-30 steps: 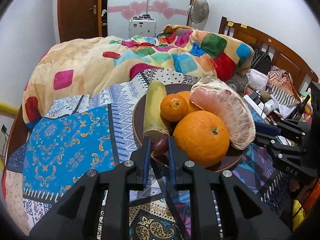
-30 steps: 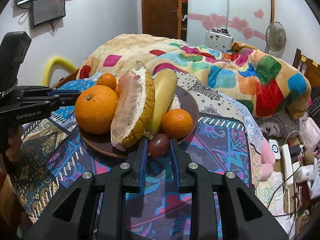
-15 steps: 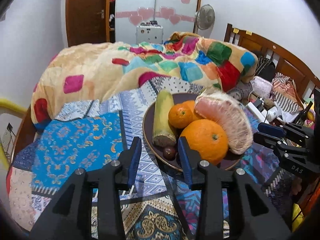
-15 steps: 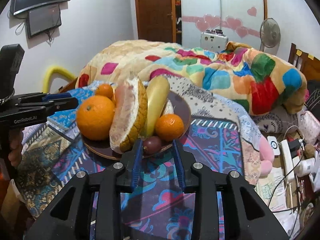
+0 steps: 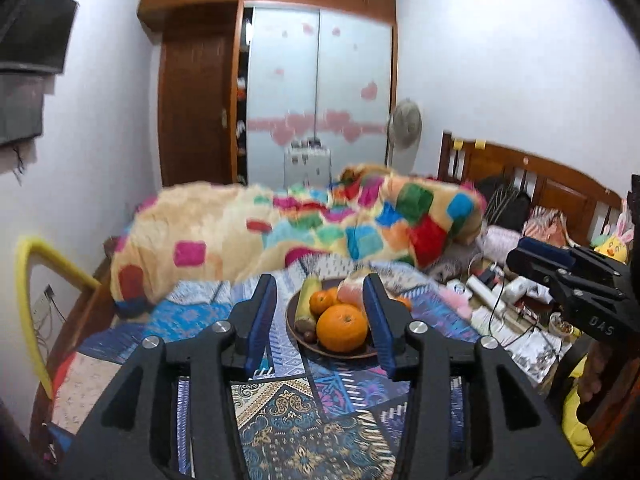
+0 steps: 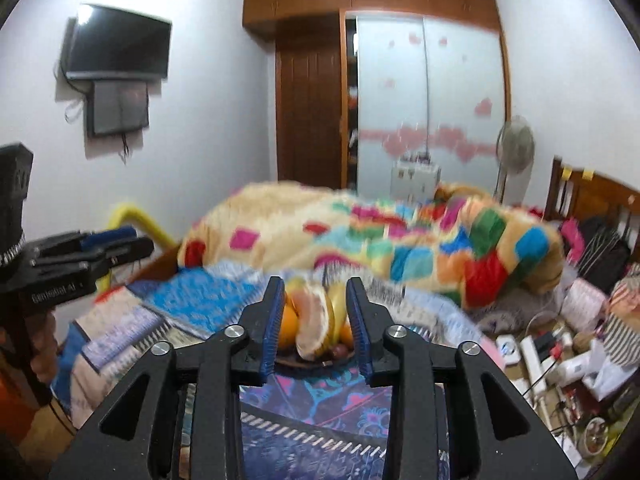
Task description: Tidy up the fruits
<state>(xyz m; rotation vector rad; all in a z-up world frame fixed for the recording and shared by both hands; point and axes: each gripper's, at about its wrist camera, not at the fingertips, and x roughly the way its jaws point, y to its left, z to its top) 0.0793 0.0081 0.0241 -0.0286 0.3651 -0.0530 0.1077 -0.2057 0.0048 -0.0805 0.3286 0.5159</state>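
Both grippers have drawn back and up from the fruit. One second ago each was closed to a narrow gap at the near rim of the dark round plate (image 5: 297, 334), around the small dark purple fruit (image 5: 308, 335). Now the left gripper (image 5: 320, 320) stands wide open and empty, well short of the plate. The right gripper (image 6: 316, 318) is likewise parted and holds nothing.

The small purple fruit now lies on the plate's near left edge, beside the large orange (image 5: 342, 327). Behind these sit the yellow-green banana (image 5: 305, 307), a small mandarin (image 5: 321, 301) and the pale pink peeled pomelo segment (image 5: 350, 293). All visible fruit is gathered on the one plate, so the sorting appears finished or nearly so, and the retreat reads as a closing move. Both current views are motion-blurred, and the right wrist view shows the plate only between the finger pads, so the fruit count cannot be confirmed from it.

The plate rests on the blue patterned bedspread (image 5: 188, 318) at mid-bed. The multicoloured patchwork quilt (image 5: 304, 232) is heaped on the far side. A clutter of cables and white chargers (image 5: 500, 300) lies on the right, below the wooden headboard (image 5: 540, 180). A yellow curved bar (image 5: 30, 304) stands at the left. Nothing lies between the grippers and the plate.
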